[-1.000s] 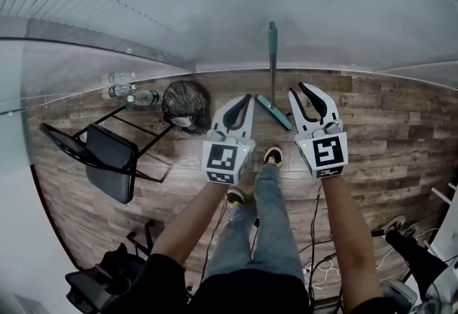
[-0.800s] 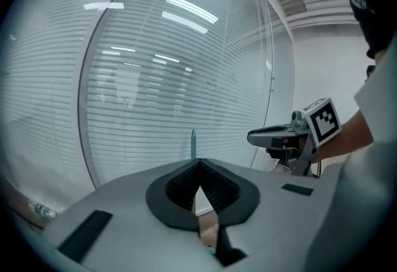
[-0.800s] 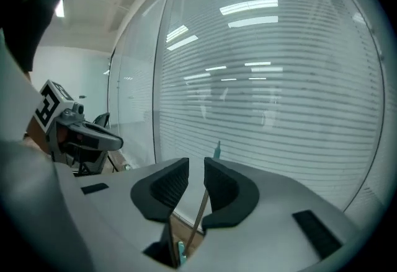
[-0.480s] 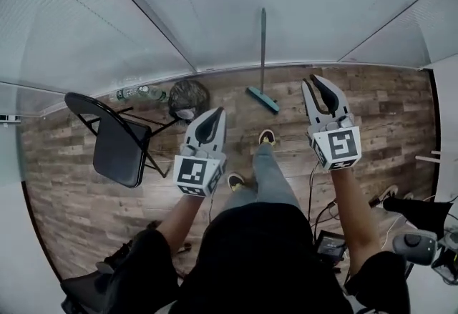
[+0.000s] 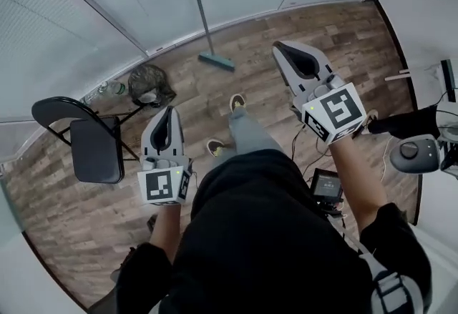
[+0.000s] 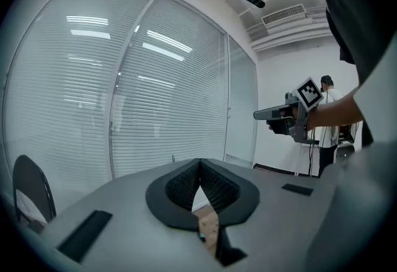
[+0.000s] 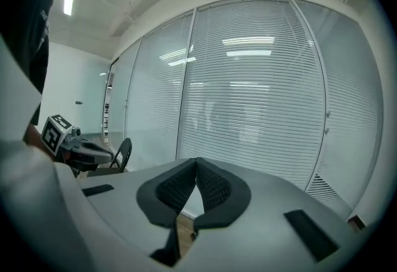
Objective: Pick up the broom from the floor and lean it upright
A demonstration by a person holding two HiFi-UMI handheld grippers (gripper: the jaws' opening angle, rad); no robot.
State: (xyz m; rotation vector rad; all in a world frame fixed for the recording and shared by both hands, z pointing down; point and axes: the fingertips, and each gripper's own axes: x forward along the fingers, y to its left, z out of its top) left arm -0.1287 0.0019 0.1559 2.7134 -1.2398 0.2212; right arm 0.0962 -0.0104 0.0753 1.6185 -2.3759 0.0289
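The broom (image 5: 205, 19) stands upright, its grey handle leaning on the blind-covered glass wall and its teal head (image 5: 216, 61) on the wooden floor. Both grippers are held up in front of the person, well away from it. My left gripper (image 5: 169, 114) is shut with nothing in it; its tips meet in the left gripper view (image 6: 200, 163). My right gripper (image 5: 285, 49) is also shut and empty, with its tips together in the right gripper view (image 7: 196, 162). Each gripper shows in the other's view, off to the side.
A black folding chair (image 5: 89, 142) stands at the left by the wall. A dark bin bag (image 5: 149, 84) and bottles (image 5: 102, 89) lie near it. Cables and a small device (image 5: 325, 184) are on the floor at the right, beside a stool (image 5: 415, 155). Another person stands far right (image 6: 329, 117).
The person has stepped back from the wall, so the broom now lies farther off. Both grippers rose and drew back. The right gripper's jaws, open before, have shut.
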